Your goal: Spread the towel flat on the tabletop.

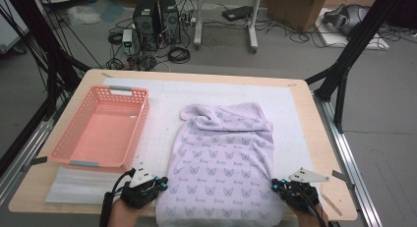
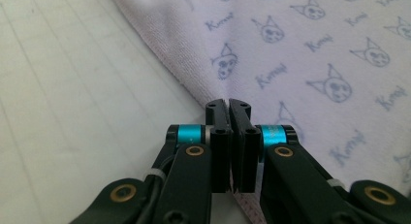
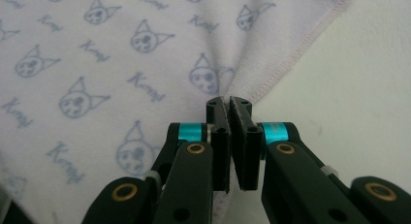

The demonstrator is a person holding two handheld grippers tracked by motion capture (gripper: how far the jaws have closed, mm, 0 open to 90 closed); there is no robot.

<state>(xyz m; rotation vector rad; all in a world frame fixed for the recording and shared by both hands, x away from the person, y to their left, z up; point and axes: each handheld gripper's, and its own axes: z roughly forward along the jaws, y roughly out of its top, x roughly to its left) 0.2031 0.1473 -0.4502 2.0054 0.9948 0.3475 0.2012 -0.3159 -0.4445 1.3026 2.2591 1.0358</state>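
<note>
Both tools, left (image 1: 162, 184) and right (image 1: 276, 185), are pinched shut on the towel's (image 1: 223, 158) near edges; folding and the pink basket (image 1: 101, 126) remain ahead.

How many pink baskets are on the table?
1. The pink basket sits on the table's left side, beside the lilac towel.

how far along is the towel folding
Early. Done: the towel lies spread on the mat, far end rumpled, and the left gripper and right gripper have shut on its near side edges. In hand: that two-edge grip. Left: likely the folds themselves, then perhaps into the pink basket, which holds nothing.
</note>
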